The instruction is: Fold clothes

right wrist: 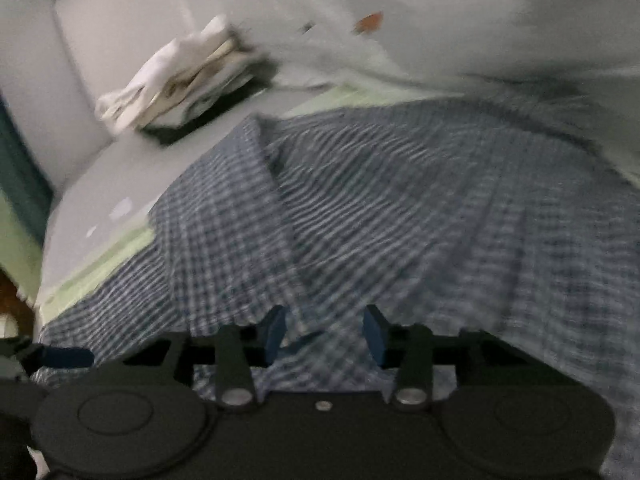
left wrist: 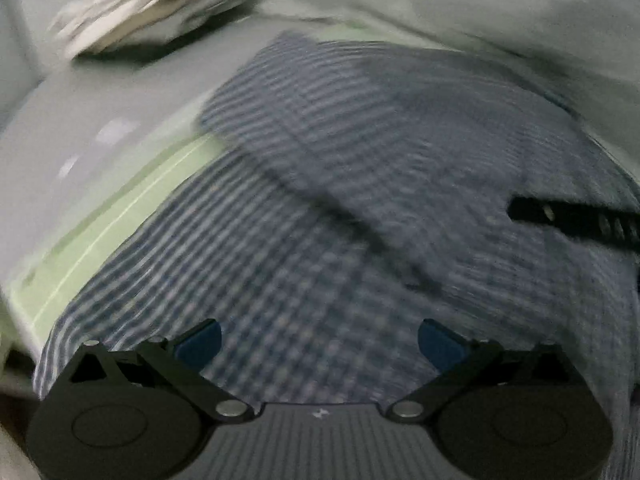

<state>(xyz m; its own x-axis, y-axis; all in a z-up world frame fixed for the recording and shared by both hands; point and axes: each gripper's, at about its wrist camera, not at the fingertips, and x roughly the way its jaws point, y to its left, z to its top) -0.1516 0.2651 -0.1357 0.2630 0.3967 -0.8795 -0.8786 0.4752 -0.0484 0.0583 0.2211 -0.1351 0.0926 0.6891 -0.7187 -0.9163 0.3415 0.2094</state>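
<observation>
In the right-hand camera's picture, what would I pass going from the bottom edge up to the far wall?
Right gripper, then the blue checked shirt, then a strip of pale green sheet, then the white bedding heaped behind.

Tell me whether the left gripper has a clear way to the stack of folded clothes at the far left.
Probably yes. The left gripper is open and holds nothing, and between it and the stack of folded clothes lie only the flat checked shirt and bare surface. How far it must reach is unclear.

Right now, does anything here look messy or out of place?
The checked shirt lies rumpled, one flap folded over in a slanted crease. The pile of clothes behind it leans unevenly. Both views are blurred.
</observation>
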